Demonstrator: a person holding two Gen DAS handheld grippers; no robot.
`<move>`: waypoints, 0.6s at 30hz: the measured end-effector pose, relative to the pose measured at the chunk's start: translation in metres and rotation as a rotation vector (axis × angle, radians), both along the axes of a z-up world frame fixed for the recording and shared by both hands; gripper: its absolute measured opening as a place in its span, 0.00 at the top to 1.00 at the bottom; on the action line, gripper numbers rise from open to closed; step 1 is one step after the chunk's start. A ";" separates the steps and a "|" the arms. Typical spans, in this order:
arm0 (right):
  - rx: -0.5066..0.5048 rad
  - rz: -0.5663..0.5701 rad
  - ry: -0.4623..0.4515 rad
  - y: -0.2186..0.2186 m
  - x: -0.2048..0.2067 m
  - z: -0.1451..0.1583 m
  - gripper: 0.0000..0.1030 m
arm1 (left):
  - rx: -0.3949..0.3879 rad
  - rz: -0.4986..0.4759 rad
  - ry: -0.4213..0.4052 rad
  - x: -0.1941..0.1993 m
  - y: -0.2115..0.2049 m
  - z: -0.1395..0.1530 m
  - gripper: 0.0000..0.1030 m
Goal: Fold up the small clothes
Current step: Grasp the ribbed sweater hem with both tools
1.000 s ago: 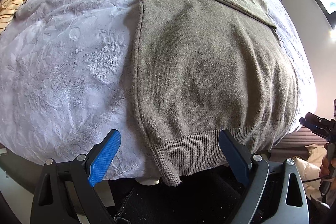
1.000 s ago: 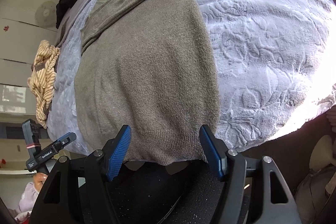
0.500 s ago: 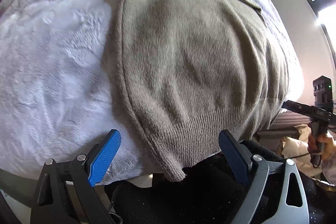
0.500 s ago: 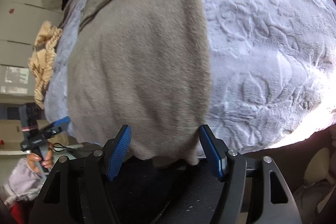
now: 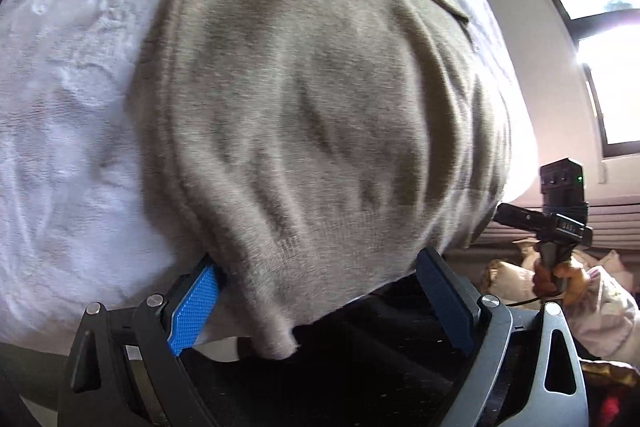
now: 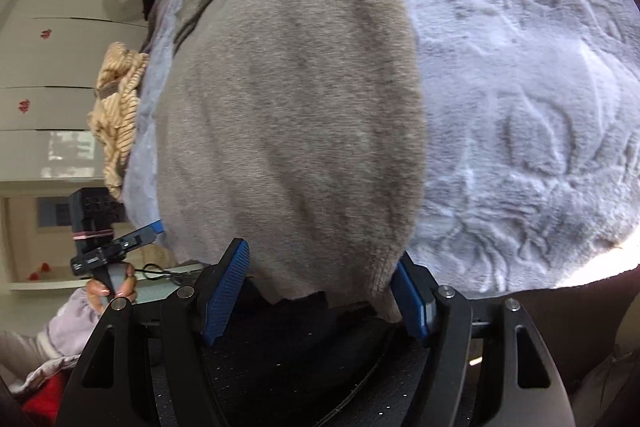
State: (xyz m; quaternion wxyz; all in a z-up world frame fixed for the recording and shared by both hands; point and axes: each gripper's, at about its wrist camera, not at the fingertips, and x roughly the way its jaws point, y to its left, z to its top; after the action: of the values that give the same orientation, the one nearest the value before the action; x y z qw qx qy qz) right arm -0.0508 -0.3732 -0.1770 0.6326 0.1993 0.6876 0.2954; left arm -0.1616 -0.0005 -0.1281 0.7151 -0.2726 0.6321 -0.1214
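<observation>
Between our left gripper [image 5: 316, 303] and right gripper [image 6: 320, 291], both wide open, empty: sweater [image 5: 320, 107] hem | step: reaching hem corners | next: we pinch, fold upward.

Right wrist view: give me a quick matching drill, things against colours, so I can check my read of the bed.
Things:
1. sweater
2. blanket
3. striped garment
4. pads of the right hand-held gripper

Colours:
A. blue
B. pale lilac-white
C. cream with tan stripes
D. olive-brown

Pairs: 1-D, 2-B, 3-C, 4-A
</observation>
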 end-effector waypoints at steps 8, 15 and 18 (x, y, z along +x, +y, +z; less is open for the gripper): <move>0.064 -0.010 0.059 0.007 0.002 -0.017 0.29 | 0.019 -0.012 0.007 0.013 -0.021 -0.010 0.14; 0.140 -0.072 0.137 -0.008 0.000 -0.019 0.87 | 0.050 0.008 0.045 0.008 -0.004 -0.013 0.87; 0.223 -0.088 0.124 -0.010 -0.002 -0.002 0.87 | -0.019 0.030 0.015 0.007 0.002 -0.002 0.87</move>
State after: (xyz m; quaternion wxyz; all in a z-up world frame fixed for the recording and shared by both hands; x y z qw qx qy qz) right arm -0.0532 -0.3834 -0.1794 0.5752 0.3164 0.6787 0.3292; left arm -0.1543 0.0010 -0.1297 0.7095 -0.2898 0.6321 -0.1144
